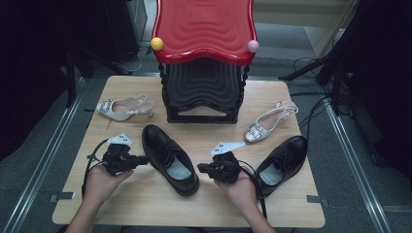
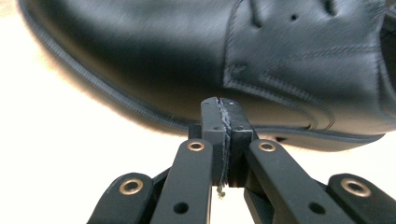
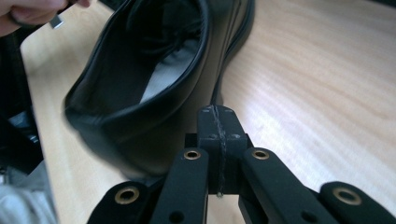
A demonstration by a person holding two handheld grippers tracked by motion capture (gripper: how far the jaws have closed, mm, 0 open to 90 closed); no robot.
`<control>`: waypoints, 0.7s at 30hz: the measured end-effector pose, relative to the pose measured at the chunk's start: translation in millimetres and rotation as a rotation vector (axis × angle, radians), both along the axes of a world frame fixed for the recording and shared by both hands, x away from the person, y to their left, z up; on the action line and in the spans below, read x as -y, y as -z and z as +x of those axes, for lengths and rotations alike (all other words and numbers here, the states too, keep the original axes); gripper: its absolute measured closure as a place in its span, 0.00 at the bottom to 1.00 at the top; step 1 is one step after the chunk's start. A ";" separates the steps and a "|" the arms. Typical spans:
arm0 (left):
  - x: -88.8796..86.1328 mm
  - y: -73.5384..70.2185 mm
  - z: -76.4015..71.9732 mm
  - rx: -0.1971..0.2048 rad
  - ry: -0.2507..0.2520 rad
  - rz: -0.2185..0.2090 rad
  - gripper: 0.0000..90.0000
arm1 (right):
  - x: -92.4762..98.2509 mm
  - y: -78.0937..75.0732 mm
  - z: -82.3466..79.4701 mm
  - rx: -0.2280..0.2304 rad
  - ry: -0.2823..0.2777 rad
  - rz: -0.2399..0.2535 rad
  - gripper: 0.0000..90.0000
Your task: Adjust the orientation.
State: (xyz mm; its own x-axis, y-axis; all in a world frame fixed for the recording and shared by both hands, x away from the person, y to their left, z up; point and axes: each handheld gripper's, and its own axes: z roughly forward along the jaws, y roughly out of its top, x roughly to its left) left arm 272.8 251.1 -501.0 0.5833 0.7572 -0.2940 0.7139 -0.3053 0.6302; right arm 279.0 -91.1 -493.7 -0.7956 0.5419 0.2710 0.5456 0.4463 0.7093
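Note:
A black leather lace-up shoe lies on the wooden table, toe toward the back left. My left gripper is shut and empty, its tip close against the shoe's left side. My right gripper is shut too, holding nothing, its tip by the shoe's heel. A second black shoe lies to the right of my right hand. Two silver slingback heels rest farther back, one at the left and one at the right.
A stack of stools, red one on top and a black one beneath, stands at the table's back middle. Cables trail on the floor at the right. Bare tabletop runs along the front edge.

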 end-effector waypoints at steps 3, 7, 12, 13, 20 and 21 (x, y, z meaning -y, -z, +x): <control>-1.6 4.2 -3.1 -0.017 -0.019 -0.001 1.00 | -6.3 2.8 8.0 -0.001 0.003 -0.001 1.00; 4.2 14.8 1.8 -0.042 -0.039 0.015 1.00 | -17.1 11.1 17.4 -0.019 0.001 -0.009 1.00; 12.4 19.7 5.7 -0.043 -0.034 0.034 0.99 | -26.0 16.3 26.2 -0.041 0.004 -0.003 1.00; 11.1 20.4 5.7 -0.045 -0.033 0.024 0.99 | -29.7 18.7 29.7 -0.046 0.003 0.002 1.00; 12.4 21.1 5.9 -0.046 -0.044 0.018 1.00 | -32.1 21.7 29.4 -0.075 0.003 0.012 1.00; 12.4 21.1 6.3 -0.045 -0.042 0.017 1.00 | -32.5 21.4 28.3 -0.071 -0.003 0.007 1.00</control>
